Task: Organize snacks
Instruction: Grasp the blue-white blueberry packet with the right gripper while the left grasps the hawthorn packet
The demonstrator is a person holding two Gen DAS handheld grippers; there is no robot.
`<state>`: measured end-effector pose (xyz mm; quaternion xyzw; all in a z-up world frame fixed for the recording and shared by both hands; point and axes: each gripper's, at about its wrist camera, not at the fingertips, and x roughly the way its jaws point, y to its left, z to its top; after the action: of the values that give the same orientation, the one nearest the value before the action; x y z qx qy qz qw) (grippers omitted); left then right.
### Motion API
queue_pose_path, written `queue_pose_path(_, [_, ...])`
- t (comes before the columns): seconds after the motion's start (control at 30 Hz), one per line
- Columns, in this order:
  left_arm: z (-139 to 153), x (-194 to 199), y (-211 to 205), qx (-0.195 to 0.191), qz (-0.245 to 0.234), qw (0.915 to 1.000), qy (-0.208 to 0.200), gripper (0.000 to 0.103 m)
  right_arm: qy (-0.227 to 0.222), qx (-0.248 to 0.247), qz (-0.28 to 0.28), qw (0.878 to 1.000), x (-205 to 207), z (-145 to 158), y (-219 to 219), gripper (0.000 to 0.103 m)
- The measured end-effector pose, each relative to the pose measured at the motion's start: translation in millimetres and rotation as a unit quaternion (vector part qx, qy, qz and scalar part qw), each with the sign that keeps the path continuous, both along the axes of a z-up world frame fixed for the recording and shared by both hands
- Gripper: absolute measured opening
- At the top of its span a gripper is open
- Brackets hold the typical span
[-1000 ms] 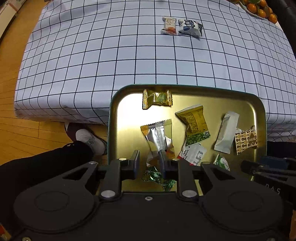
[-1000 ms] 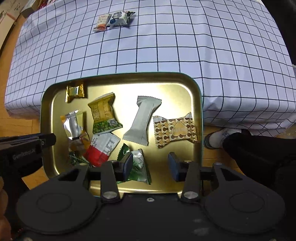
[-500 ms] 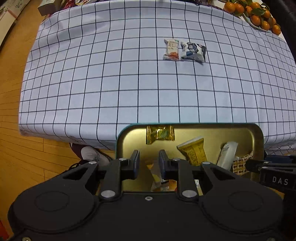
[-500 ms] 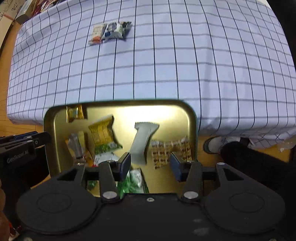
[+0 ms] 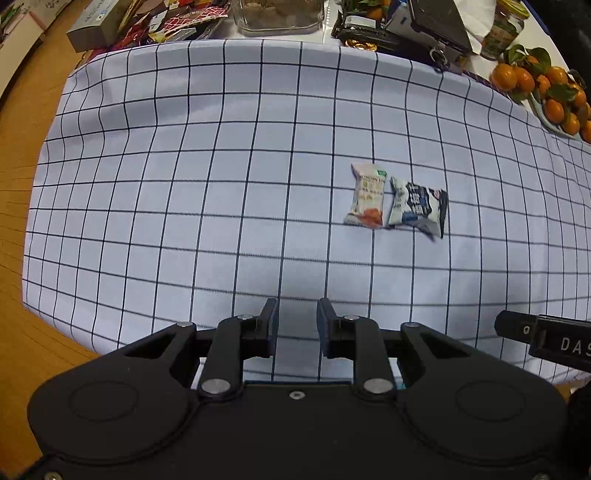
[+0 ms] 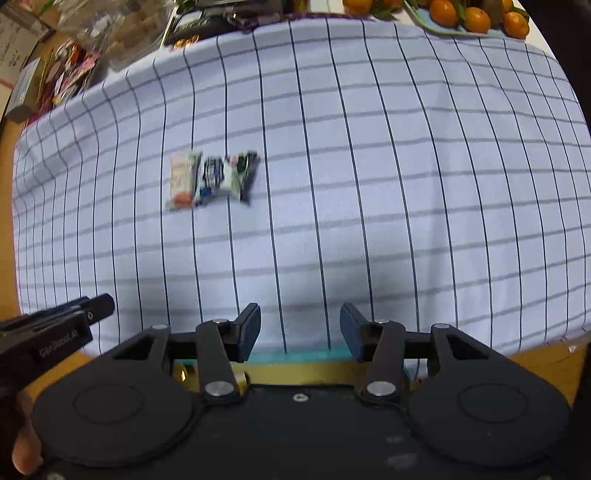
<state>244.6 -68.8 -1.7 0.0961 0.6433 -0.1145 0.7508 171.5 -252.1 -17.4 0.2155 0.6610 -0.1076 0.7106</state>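
Two snack packets lie side by side on the checked tablecloth (image 5: 184,221): a white-and-orange packet (image 5: 365,195) and a white-and-blue packet (image 5: 417,205). In the right wrist view they show blurred as the orange packet (image 6: 181,179) and the blue packet (image 6: 225,177). My left gripper (image 5: 295,325) is open by a narrow gap and empty, near the cloth's front edge. My right gripper (image 6: 299,328) is open wider and empty. A strip of the gold tray (image 6: 306,369) with a teal rim shows just below the right fingers; its snacks are hidden.
A dish of oranges (image 5: 546,92) sits at the far right corner, also in the right wrist view (image 6: 469,18). Boxes, a glass container (image 5: 280,14) and other clutter line the far edge. Wooden floor (image 5: 14,147) lies left of the table.
Both grippers have lifted and tilted up from the gold tray toward the table. The tray and its snacks have dropped out of view; the two packets now sit mid-frame.
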Motion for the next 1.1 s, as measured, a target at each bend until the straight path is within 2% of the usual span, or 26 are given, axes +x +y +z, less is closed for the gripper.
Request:
queue_pose_path(0.2, [-15.8, 29.7, -8.3, -0.009, 0.012, 0.9999, -0.005, 0.032, -0.018, -0.007, -0.017, 1.0, 46.8, -6.1, -9.9, 0.05])
queue_pose_path(0.4, [-30.8, 40.6, -5.6, 0.007, 0.017, 0.9998, 0.005, 0.032, -0.052, -0.026, -0.008, 0.998, 86.5, -18.3, -2.7, 0.05])
queue_pose_path(0.57, [-35.1, 42.7, -4.0, 0.004, 0.02, 0.9997, 0.015, 0.032, -0.07, -0.049, -0.045, 0.995, 101.7, -38.7, -5.8, 0.05])
queue_pose_path(0.8, [-37.5, 47.3, -8.9, -0.014, 0.015, 0.9994, 0.026, 0.032, -0.05, -0.05, -0.053, 0.996, 118.3, -58.4, -6.4, 0.05])
queue_pose_path(1.1, [-37.3, 51.2, -3.7, -0.022, 0.033, 0.9987, 0.032, 0.032, 0.001, -0.047, 0.01, 0.999, 104.9, -70.9, 9.6, 0.049])
